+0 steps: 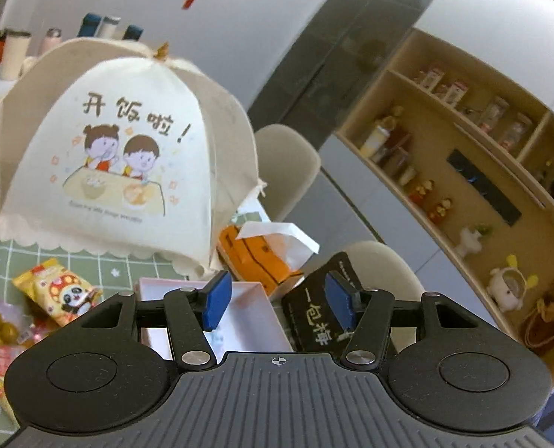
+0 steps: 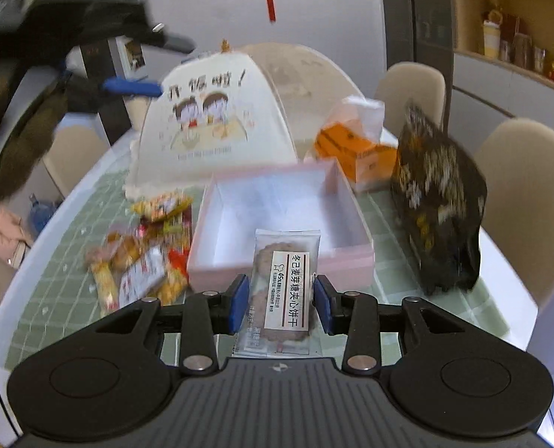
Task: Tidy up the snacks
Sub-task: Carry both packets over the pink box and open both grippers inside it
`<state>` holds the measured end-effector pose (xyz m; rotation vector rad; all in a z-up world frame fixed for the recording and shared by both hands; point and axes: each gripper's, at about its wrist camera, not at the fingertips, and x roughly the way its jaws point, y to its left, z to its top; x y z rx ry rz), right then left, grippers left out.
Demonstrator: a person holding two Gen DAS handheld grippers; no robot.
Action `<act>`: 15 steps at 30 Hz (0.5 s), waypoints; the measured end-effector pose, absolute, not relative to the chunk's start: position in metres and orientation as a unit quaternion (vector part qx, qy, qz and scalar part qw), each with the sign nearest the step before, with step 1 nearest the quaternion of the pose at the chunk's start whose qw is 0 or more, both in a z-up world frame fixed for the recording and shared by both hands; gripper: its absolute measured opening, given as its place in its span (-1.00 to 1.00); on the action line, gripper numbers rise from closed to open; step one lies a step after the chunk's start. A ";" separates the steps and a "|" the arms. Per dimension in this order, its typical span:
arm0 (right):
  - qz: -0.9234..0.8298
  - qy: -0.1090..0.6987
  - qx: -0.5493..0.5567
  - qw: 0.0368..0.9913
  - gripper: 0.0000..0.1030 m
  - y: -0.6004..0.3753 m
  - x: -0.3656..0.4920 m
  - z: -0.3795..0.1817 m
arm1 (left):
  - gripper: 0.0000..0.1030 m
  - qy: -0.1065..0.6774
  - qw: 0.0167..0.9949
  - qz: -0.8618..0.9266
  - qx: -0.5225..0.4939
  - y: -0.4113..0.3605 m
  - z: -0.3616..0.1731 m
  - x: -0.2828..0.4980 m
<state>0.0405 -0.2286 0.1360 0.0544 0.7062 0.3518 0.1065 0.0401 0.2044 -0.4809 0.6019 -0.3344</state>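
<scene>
Between my right tongs [image 2: 280, 302] sits a clear-wrapped biscuit pack [image 2: 285, 283], pinched at its side edges just short of the empty pink box [image 2: 351, 201]. Light, slick film, brittle biscuits inside; grip the wrapper edges, not hard. Left tongs [image 1: 277, 300] spread, nothing held. Loose snacks [image 2: 142, 261] lie on the desk [image 2: 389, 216] left of the box, blurred. Black bag [image 2: 441, 205] smeared, label unreadable.

Even, soft indoor light; no hard shadows, no strong glare. Strong fisheye bending at edges: shelf unit [image 1: 463, 171] curves. Left wrist view mostly sharp. Right wrist view motion-blurred: dark snack bag [image 2: 439, 205] and loose snacks [image 2: 142, 250] smeared; biscuit packet [image 2: 286, 283] crisp.
</scene>
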 end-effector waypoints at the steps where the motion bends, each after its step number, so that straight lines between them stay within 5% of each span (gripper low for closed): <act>1: 0.175 0.337 0.025 0.925 -0.27 -0.227 0.050 0.143 | 0.19 0.291 0.917 -0.156 -0.223 0.042 0.204 0.103; 5: 0.199 0.319 0.051 0.925 -0.19 -0.212 0.113 0.169 | 0.19 0.293 0.922 -0.119 -0.226 0.056 0.185 0.089; 7: 0.197 0.340 0.064 0.917 0.14 -0.205 0.146 0.169 | 0.19 0.310 0.917 -0.105 -0.230 0.063 0.168 0.082; 15: 0.224 0.428 0.025 0.875 0.12 -0.191 0.120 0.092 | 0.19 0.397 0.893 -0.071 -0.197 0.101 0.089 0.016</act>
